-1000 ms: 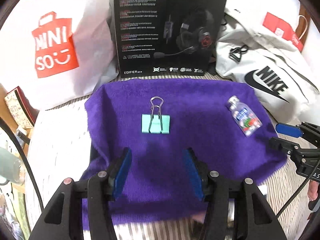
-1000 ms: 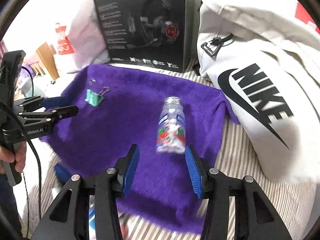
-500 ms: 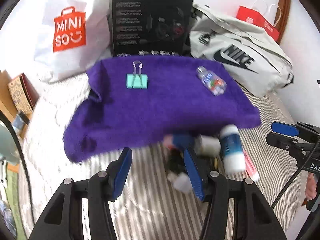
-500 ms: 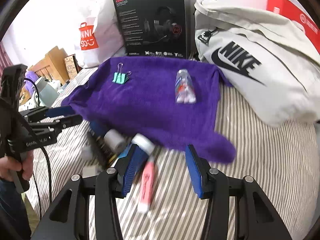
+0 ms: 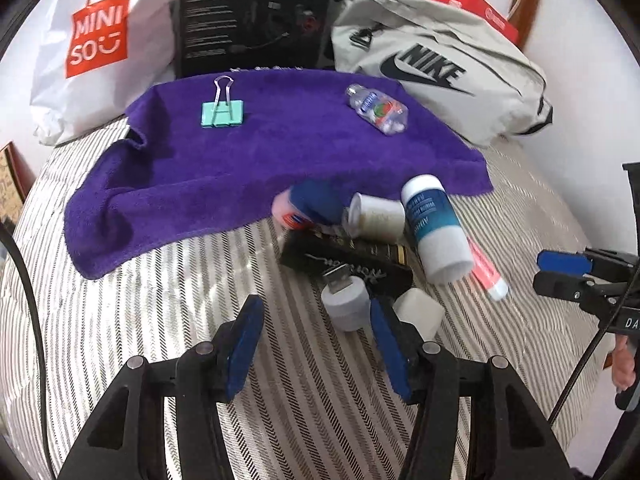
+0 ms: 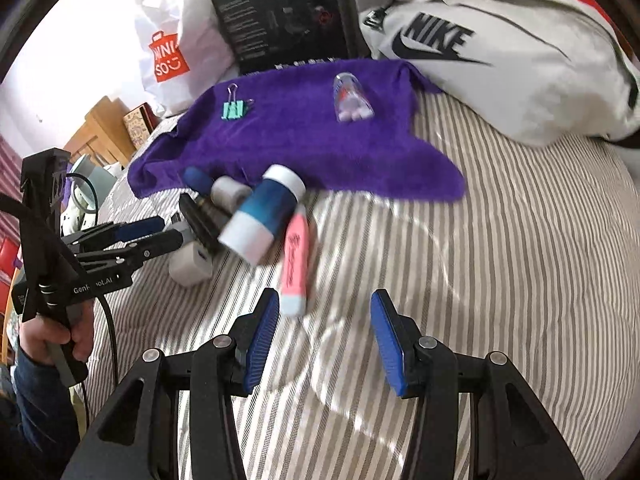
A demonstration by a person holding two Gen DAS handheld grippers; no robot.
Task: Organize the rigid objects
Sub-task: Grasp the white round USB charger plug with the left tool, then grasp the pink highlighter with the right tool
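A purple towel lies on the striped bed with a teal binder clip and a small clear bottle on it. At its near edge is a heap: a blue-and-white bottle, a white roll, a black box, a pink highlighter and a small grey-white cylinder. My left gripper is open just short of the cylinder, holding nothing. My right gripper is open too, and the highlighter's near end lies by its left finger.
A white Miniso bag, a black headset box and a grey Nike bag line the far side behind the towel. Striped bedding spreads to the right of the heap. A person's hand grips the left handle.
Both grippers have drawn back from over the towel to the near side of the bed, so the heap of objects has come into view. The jaw gaps look the same.
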